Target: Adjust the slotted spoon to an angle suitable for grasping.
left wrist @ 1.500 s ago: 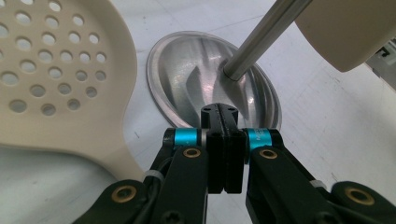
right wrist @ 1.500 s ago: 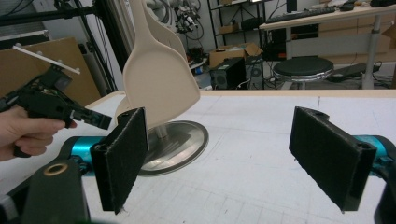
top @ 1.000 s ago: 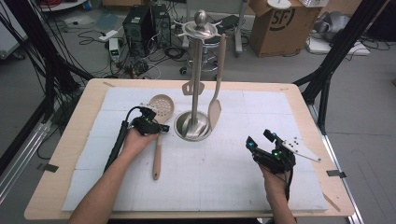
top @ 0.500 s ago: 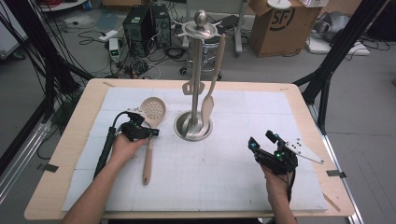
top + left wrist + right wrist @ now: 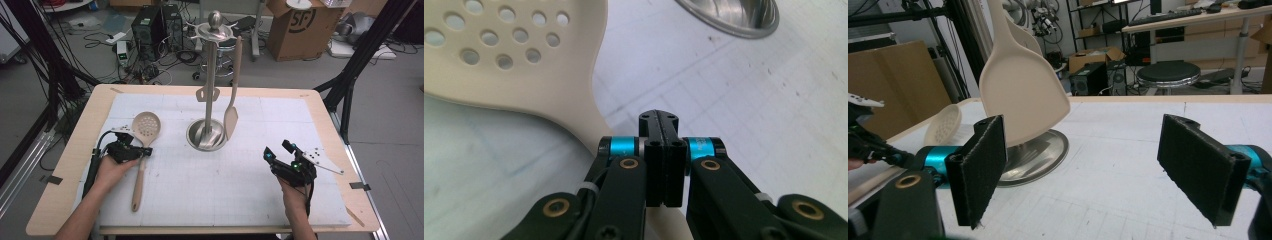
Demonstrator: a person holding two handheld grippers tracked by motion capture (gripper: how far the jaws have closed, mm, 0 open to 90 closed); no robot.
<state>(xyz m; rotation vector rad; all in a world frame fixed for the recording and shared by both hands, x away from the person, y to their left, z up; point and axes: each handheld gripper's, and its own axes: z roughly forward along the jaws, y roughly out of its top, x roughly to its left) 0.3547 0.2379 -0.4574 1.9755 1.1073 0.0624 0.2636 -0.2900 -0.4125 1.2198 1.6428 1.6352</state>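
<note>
A beige slotted spoon [image 5: 145,126] lies on the white mat at the left, handle toward the front edge. My left gripper [image 5: 142,151] is shut at the spoon's neck; in the left gripper view its jaws [image 5: 659,120] are pressed together over the handle, just below the holed bowl [image 5: 514,65]. My right gripper [image 5: 276,149] rests low at the front right, open, with nothing between its pads [image 5: 980,165]. A beige spatula [image 5: 231,117] hangs from the steel utensil rack [image 5: 215,75] in the middle; it also fills the upper left of the right gripper view [image 5: 1023,95].
The rack's round steel base [image 5: 197,135] sits mid-table, between the two grippers. A small beige utensil [image 5: 201,93] hangs on the rack's left hook. The white mat [image 5: 225,190] covers most of the wooden table [image 5: 65,200]. Boxes, cables and computers stand on the floor behind.
My left hand has slid left and toward the front, away from the rack base, and the slotted spoon has moved with it. The right gripper has stayed in place, open.
</note>
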